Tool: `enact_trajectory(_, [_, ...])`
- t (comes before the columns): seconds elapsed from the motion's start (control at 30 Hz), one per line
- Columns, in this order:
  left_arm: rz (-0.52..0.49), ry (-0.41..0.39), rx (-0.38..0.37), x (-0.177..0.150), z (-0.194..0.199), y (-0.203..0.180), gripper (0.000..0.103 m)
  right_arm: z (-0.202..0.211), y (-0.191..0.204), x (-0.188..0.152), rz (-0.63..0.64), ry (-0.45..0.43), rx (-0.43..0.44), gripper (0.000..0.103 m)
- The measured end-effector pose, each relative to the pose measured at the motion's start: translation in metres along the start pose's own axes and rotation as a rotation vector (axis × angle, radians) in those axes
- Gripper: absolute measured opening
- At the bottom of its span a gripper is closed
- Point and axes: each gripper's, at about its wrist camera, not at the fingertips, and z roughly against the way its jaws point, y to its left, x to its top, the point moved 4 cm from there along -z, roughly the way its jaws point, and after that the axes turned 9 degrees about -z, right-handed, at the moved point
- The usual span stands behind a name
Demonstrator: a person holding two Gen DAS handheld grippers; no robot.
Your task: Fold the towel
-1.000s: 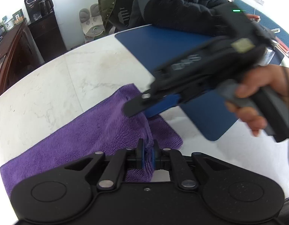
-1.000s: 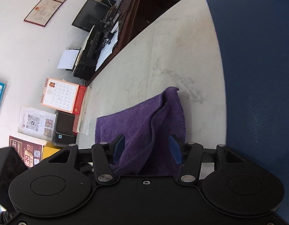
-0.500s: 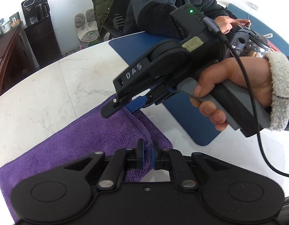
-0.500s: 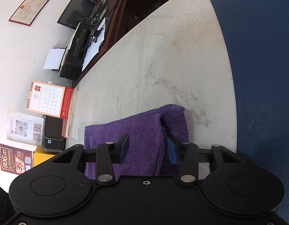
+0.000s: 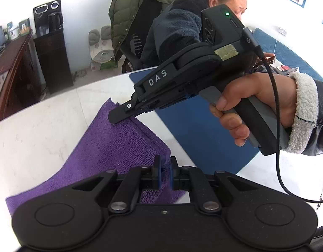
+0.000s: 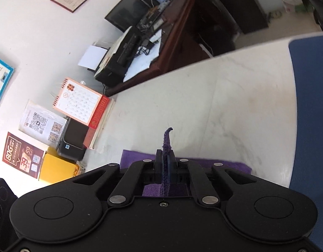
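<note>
Here, both claws, left claw and right claw, pinching purple towel corners, bare marble table beyond.

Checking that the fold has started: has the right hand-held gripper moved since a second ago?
Yes. The right hand-held gripper has risen and shifted left against the blue mat in the left wrist view, now shut on the purple towel edge.

Fuzzy purple cloth towel
</note>
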Motion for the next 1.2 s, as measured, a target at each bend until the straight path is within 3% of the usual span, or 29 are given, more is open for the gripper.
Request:
enact_trajectory(0.3, [-0.034, 0.053, -0.048, -0.002, -0.022, -0.014, 0.007, 0.007, -0.043, -0.009, -0.061, 0.004, -0.068, 0.003])
enact_trajectory(0.43, [-0.051, 0.047, -0.050, -0.001, -0.019, -0.016, 0.007, 0.011, -0.051, -0.010, -0.084, -0.006, -0.040, 0.003])
enact_trajectory(0.63, [-0.056, -0.015, -0.030, 0.004, 0.007, -0.015, 0.007, 0.023, -0.019, -0.001, -0.053, -0.031, 0.074, 0.003])
enact_trajectory(0.77, [-0.049, -0.072, -0.052, 0.015, 0.026, -0.012, 0.007, 0.037, 0.020, 0.003, 0.006, -0.060, 0.165, 0.003])
enact_trajectory(0.83, [-0.049, -0.065, -0.078, 0.015, 0.018, -0.014, 0.007, 0.047, 0.023, 0.004, 0.020, -0.086, 0.166, 0.003])
enact_trajectory(1.07, [-0.046, 0.042, -0.142, -0.002, -0.039, -0.023, 0.007, 0.042, -0.051, -0.009, -0.081, -0.090, -0.012, 0.003])
enact_trajectory(1.2, [-0.055, 0.081, -0.142, -0.009, -0.056, -0.026, 0.007, 0.032, -0.080, -0.013, -0.106, -0.083, -0.060, 0.003])
